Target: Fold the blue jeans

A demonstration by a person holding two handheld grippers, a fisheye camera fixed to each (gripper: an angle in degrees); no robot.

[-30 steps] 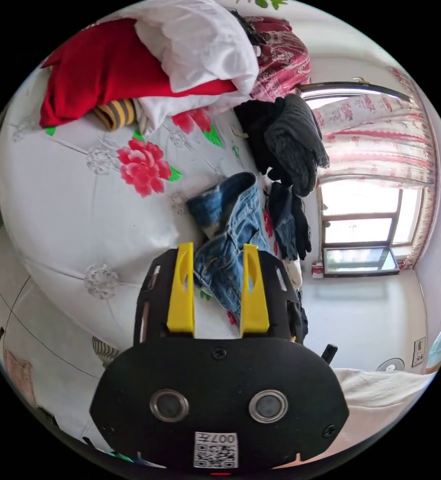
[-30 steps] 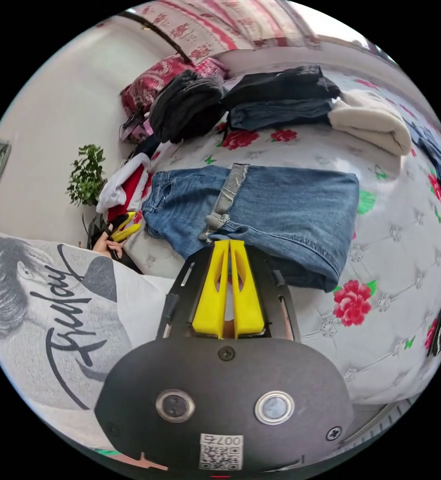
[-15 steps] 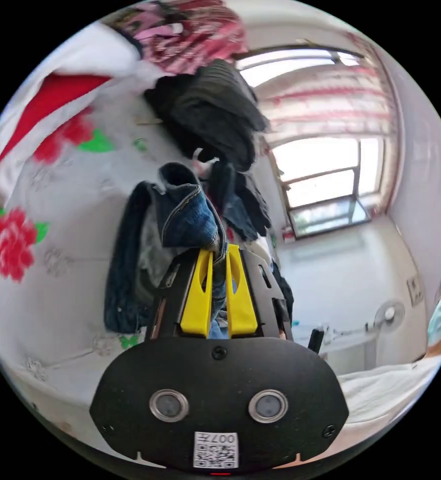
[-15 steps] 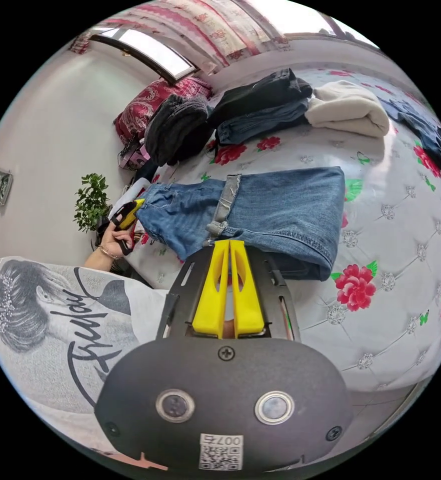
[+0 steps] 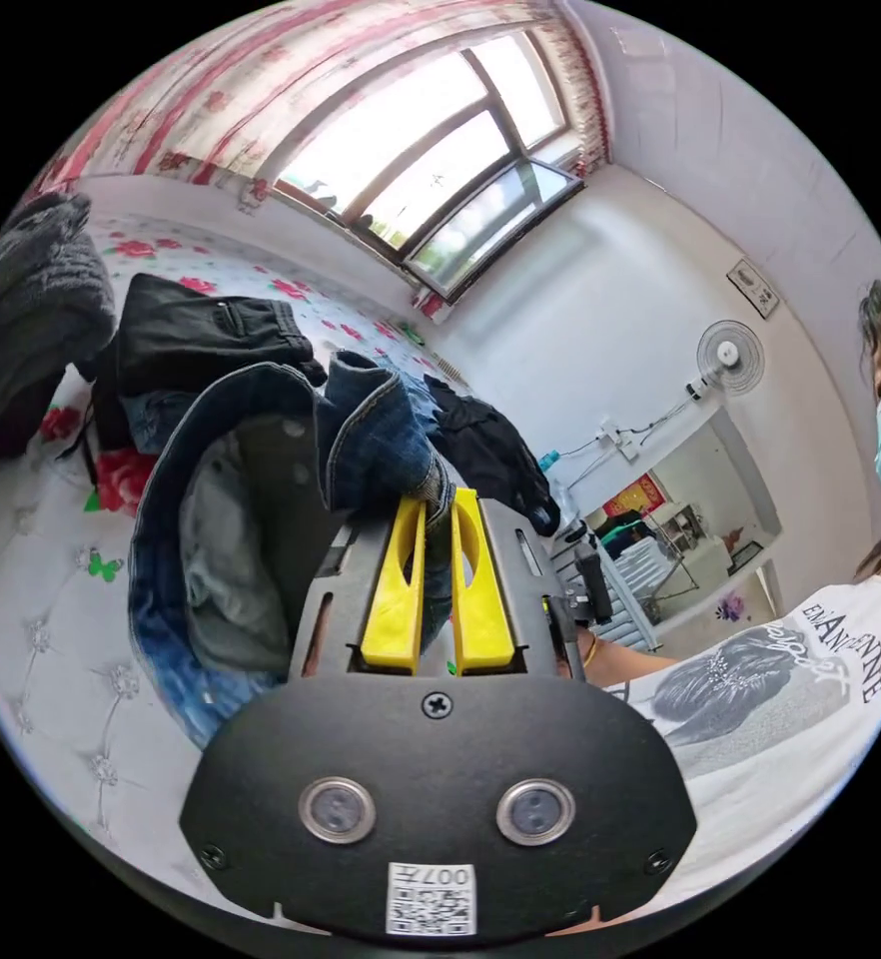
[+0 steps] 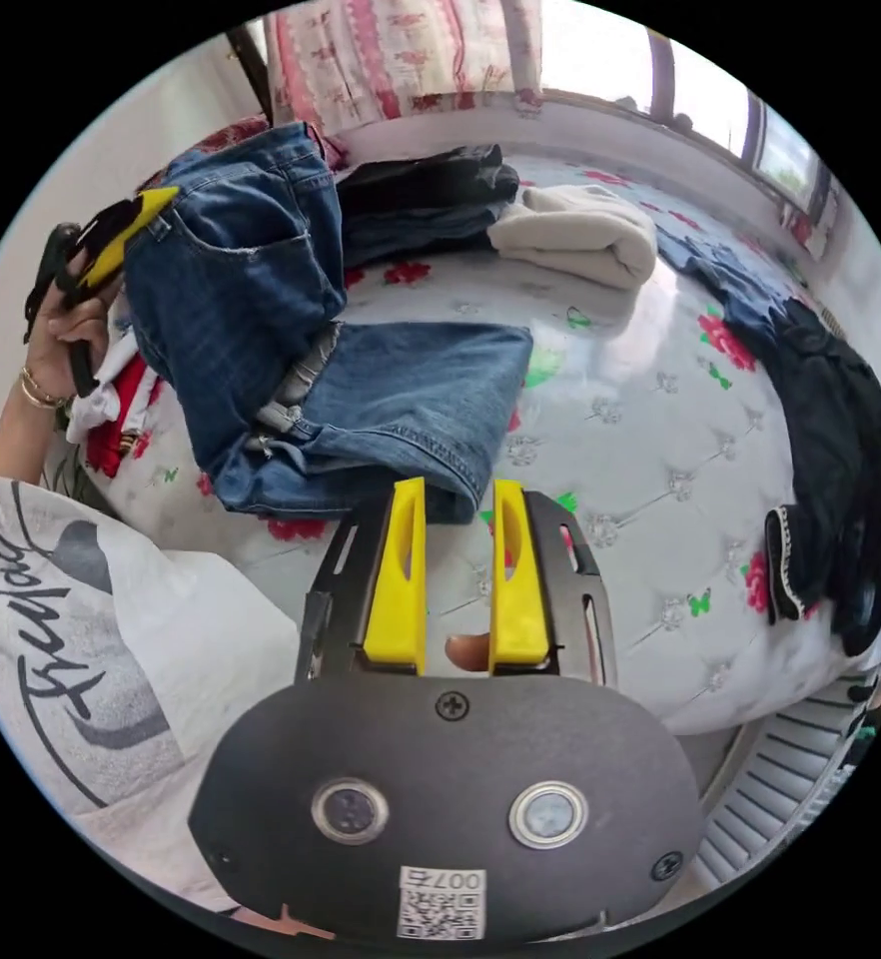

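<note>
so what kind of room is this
Most likely a bedroom in a home: a bed with a flowered tufted cover, folded clothes stacked on it beside the jeans, and a curtained window.

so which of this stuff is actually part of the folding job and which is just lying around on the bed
In the job:
- blue denim jeans
- left claw, shut on the waistband
- right claw, open

Lying about:
- folded cream knit
- folded black trousers
- black clothes heap
- red and white clothes

Bright daylight from the window [image 5: 431,190] fills both sharp views, with fisheye bending at the edges.
</note>
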